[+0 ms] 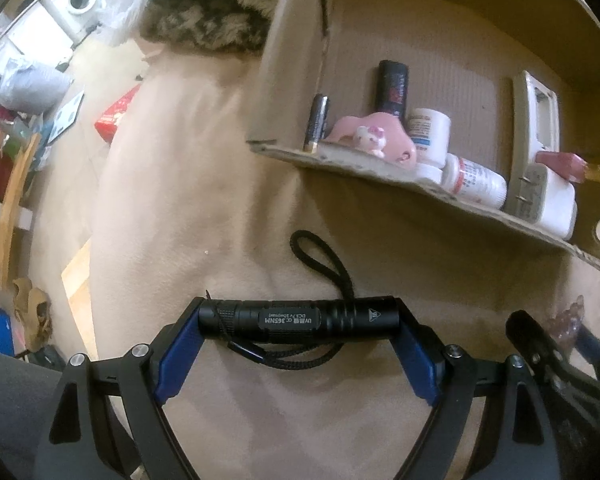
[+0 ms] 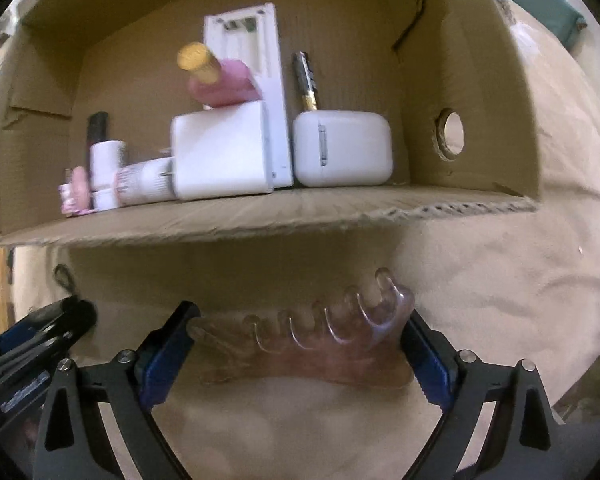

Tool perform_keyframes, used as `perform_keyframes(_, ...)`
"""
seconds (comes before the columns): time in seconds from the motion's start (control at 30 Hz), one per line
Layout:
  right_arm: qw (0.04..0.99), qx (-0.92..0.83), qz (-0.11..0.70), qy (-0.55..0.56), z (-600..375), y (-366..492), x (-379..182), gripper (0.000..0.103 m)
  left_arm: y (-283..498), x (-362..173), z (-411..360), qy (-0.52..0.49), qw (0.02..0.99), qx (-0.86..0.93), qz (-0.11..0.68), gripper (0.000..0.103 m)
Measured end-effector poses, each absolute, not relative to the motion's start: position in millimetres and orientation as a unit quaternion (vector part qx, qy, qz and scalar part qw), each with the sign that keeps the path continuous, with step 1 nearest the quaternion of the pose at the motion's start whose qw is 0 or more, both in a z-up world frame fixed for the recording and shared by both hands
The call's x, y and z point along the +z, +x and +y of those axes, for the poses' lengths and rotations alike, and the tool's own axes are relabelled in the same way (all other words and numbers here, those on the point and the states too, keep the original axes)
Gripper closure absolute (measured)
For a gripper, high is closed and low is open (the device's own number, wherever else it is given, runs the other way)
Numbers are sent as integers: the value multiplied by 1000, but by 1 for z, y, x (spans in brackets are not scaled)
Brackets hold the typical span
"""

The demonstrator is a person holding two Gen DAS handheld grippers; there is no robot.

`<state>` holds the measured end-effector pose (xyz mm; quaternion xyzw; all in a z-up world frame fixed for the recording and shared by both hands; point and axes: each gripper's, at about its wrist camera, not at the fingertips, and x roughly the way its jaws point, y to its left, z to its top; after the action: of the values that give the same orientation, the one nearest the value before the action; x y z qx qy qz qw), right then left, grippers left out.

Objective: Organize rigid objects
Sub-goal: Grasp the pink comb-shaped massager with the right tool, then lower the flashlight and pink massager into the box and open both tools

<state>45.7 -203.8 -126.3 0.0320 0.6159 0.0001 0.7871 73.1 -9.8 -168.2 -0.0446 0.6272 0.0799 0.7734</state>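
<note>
We find both sets of jaws spread wide and each clamped endwise on an object. The left gripper (image 1: 298,322) grasps a black flashlight (image 1: 296,317) by its two ends, the barrel lying crosswise between the blue pads, its black wrist cord (image 1: 324,264) looping out toward the cardboard box (image 1: 440,68) and trailing back under the barrel. The right gripper (image 2: 300,338) grips a translucent pink comb-like piece (image 2: 320,344) by its ends, its rounded teeth pointing toward the box.

We take the box as our reference. It lies on a beige cloth (image 1: 172,184) with its opening facing both grippers, and both held objects sit in front of its near flap, outside it. Inside, against the back wall, a white battery charger (image 2: 260,80) stands upright. In front of the charger rests a white power adapter (image 2: 220,156), with a pink bottle with a gold cap (image 2: 216,78) lying on top of it. Beside the adapter, toward the box wall with the round hole (image 2: 450,132), sits a white rounded case (image 2: 342,148), and a slim black-and-gold battery (image 2: 308,80) leans behind that case. On the adapter's other side lie white pill bottles (image 1: 476,180), a pink toy figure (image 1: 374,138) and a dark cylinder (image 1: 392,88) upright at the back; a second slim battery (image 1: 316,122) stands at the box's edge.

The right wrist view is blurred, so the held piece may be a massage comb; we cannot confirm it.
</note>
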Motion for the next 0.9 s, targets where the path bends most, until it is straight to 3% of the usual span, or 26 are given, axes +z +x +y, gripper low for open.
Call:
perform_keyframes(0.23,810,38,583,55,-215,29,-75,1,54,-136,-16,-48,793,61,604,17)
perform_keyframes(0.57,877,79,466,83,-238,20,12,1,45,-43,-27,-35,873,27,486,17)
perform_keyframes(0.77,899,100,418,82,-236,48,34,1,80,9,-44,21,913,-10,408,17)
perform_keyframes(0.9,901,100,412,86,-236,83,33,1,112,14,-48,29,917,-23,397,17)
